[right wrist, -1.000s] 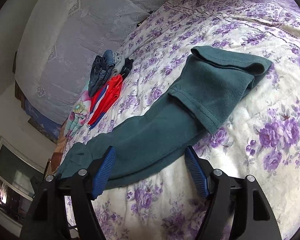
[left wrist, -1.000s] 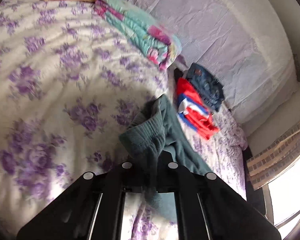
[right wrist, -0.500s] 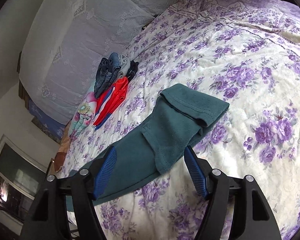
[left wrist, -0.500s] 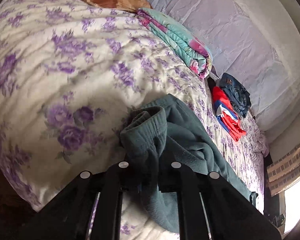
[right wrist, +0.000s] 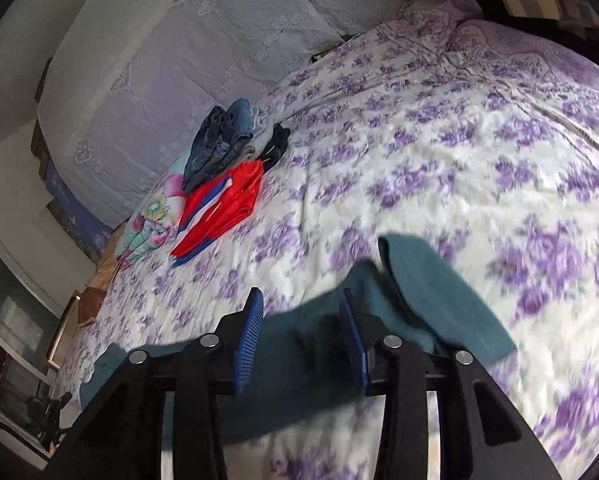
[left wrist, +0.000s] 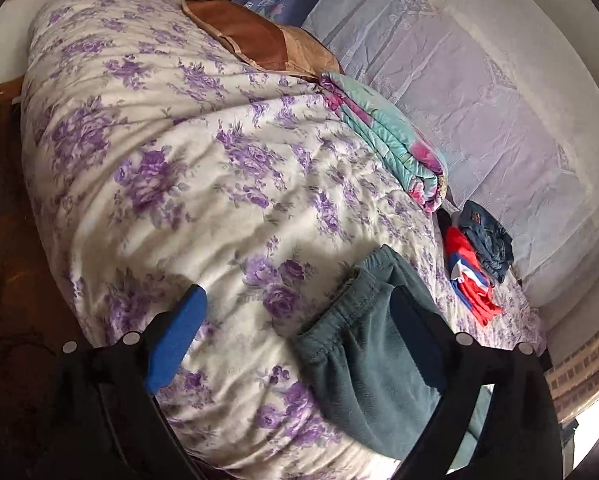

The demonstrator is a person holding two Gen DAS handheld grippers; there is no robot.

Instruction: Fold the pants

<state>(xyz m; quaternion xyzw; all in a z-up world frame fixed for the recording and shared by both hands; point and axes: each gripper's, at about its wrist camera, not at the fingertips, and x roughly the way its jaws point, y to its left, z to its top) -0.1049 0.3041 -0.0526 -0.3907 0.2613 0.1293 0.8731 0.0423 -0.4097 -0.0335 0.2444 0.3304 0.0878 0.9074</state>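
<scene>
Dark teal pants point(left wrist: 363, 364) lie on the purple-flowered bedspread point(left wrist: 187, 152), with the elastic waistband toward the bed's near edge. My left gripper point(left wrist: 295, 320) is opening wide. The waistband lies loose between its fingers, close to the right one, and no pad presses on it. In the right wrist view, which is blurred, the folded-over leg end of the pants point(right wrist: 431, 292) sits just ahead of my right gripper point(right wrist: 301, 332). Its jaws are closing with teal cloth between the blue pads point(right wrist: 249, 340), which do not visibly pinch it.
A folded turquoise floral blanket point(left wrist: 391, 140), a red and blue garment point(left wrist: 471, 280) and folded jeans point(left wrist: 483, 236) lie along the lace-covered back point(left wrist: 479, 100). A brown pillow point(left wrist: 267, 44) sits at the head. The bed drops to dark floor point(left wrist: 15, 300) on the left.
The left gripper has let go of the waistband, which now lies on the bed, and has spread wide. The right gripper has moved onto the leg end and its jaws have narrowed.
</scene>
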